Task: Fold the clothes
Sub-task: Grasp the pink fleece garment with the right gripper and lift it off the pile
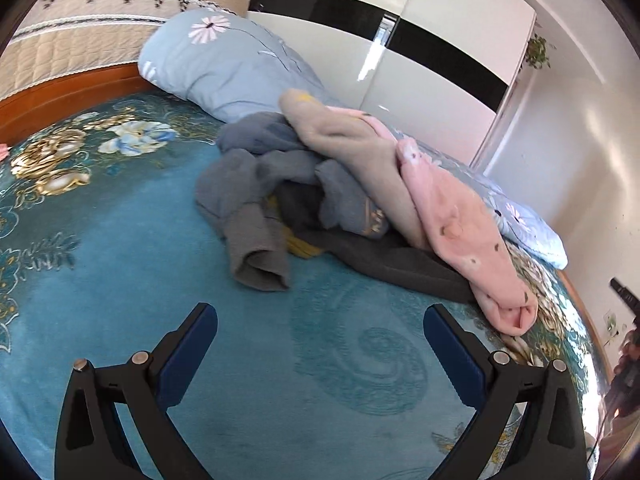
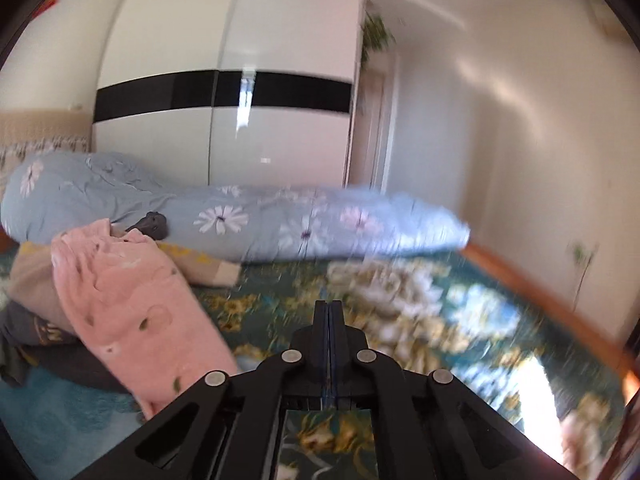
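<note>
Both fingers of the left gripper [image 1: 320, 320] stand spread far apart, blue pads facing each other with nothing between them, hanging over bare teal floral bedspread [image 1: 120, 280]. Those of the right gripper [image 2: 329, 312] are pressed flat together, clenched on nothing, above the bedspread's flowered part, which is smeared with motion blur in the right wrist view.

Ahead of the left gripper, well apart from its tips, lies the heap of unfolded clothes. A rumpled blue-grey knitted garment [image 1: 256, 176] sprawls on the near left of the heap, one brownish-grey cuff trailing toward the gripper. A beige fleece piece [image 1: 352, 140] is draped over the top, and a long pink fleece garment with small flower prints [image 1: 460, 232] slopes down the right side to the bedspread. Under them a dark charcoal cloth [image 1: 384, 260] lies flat, with a scrap of yellow fabric [image 1: 300, 246] peeking out beside it.

Behind the heap, touching it, runs a long pale blue daisy-print quilt roll [image 1: 224, 68] along the far edge of the bed. Beyond stands a glossy white wardrobe with a black band [image 2: 224, 92]. A tan quilted cover [image 1: 72, 32] hangs over the wooden headboard.
</note>
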Demonstrator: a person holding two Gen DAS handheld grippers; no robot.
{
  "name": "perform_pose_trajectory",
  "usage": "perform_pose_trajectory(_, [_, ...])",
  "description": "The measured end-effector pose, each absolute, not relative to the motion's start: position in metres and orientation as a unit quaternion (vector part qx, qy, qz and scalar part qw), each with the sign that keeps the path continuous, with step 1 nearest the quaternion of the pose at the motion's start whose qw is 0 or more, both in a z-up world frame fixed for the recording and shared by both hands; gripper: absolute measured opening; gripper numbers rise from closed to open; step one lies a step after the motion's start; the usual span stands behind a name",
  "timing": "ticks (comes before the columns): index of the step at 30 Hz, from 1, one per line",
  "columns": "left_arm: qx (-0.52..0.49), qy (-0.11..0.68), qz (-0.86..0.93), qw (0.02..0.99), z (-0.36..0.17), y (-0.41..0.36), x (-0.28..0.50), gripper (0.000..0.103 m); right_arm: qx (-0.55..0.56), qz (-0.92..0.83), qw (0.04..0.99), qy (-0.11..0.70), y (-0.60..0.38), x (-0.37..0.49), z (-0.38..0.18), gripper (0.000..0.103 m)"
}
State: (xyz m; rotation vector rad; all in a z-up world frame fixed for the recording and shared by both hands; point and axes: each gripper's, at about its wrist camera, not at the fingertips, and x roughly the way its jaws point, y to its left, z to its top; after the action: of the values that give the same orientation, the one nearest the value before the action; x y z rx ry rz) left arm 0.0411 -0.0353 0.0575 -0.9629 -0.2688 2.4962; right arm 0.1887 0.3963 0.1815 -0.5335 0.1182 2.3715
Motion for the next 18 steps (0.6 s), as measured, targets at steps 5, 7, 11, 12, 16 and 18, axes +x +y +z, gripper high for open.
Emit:
perform_pose_trajectory(5, [-0.364, -0.117, 0.892, 0.241, 0.070, -0.019, 0.025, 0.103, -0.242, 0.937, 0.236, 0.083, 0.377, 0.159, 0.148, 0.005])
perform_pose_trajectory(7, [-0.369, -0.129, 0.887, 0.248, 0.078, -0.012, 0.014, 0.103, -0.253, 0.946, 0.175, 0.106, 0.366, 0.141, 0.134, 0.005])
perform_pose_trajectory(11, [-0.373, -0.163, 0.868, 0.284, 0.096, 0.008, -0.009, 0.103, -0.250, 0.949, 0.052, 0.186, 0.347, 0.119, 0.102, 0.057])
perform_pose_trajectory(12, [-0.373, -0.168, 0.865, 0.291, 0.100, 0.015, -0.015, 0.103, -0.249, 0.947, 0.024, 0.203, 0.343, 0.116, 0.094, 0.062])
perform_pose_trajectory(16, [-0.390, -0.140, 0.860, 0.297, 0.110, 0.064, -0.049, 0.103, -0.251, 0.930, -0.065, 0.262, 0.336, 0.110, 0.068, 0.065])
perform_pose_trajectory(18, [-0.400, -0.116, 0.860, 0.295, 0.113, 0.088, -0.063, 0.103, -0.240, 0.921, -0.083, 0.296, 0.344, 0.110, 0.063, 0.083])
